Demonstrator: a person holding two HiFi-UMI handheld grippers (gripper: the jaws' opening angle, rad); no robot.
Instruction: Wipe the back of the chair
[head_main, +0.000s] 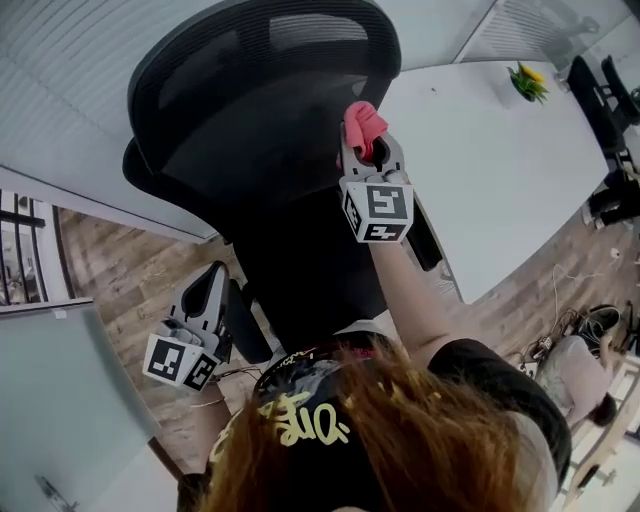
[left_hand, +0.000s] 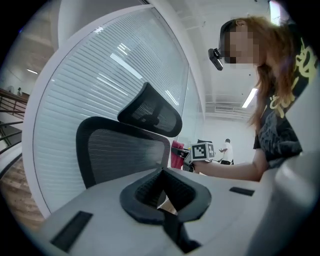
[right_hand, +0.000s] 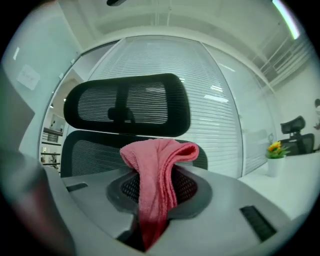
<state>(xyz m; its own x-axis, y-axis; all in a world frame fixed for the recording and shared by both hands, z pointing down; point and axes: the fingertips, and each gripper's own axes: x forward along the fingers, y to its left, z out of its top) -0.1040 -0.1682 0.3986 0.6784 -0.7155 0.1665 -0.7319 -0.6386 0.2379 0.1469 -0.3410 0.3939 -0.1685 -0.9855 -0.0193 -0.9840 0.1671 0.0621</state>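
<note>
1 black mesh office chair stands with its back toward the person, and only part of it can be read. In the head view its seat and base are hidden behind the person's reddish hair and dark printed shirt. In the right gripper view its lower backrest is cut off by the gripper body.

There are 2 grippers. The right gripper is clenched on 1 pink terry cloth and is held up at the right edge of the chair's backrest. The cloth drapes over and between the jaws, so the gap itself is covered. Whether the cloth touches the mesh cannot be told; the right gripper view shows the curved black mesh headrest and the backrest ahead of it.

The left gripper hangs low, beside the chair's left side and well below the cloth. In its own view the left gripper has its jaws closed together on nothing.

To the right of the chair lies 1 white table. On its far end stands 1 small pot of yellow flowers – too small to make out further. Dark chairs beyond it are cut by the frame edge, so their number is unclear. White slatted blinds stand behind the chair.
</note>
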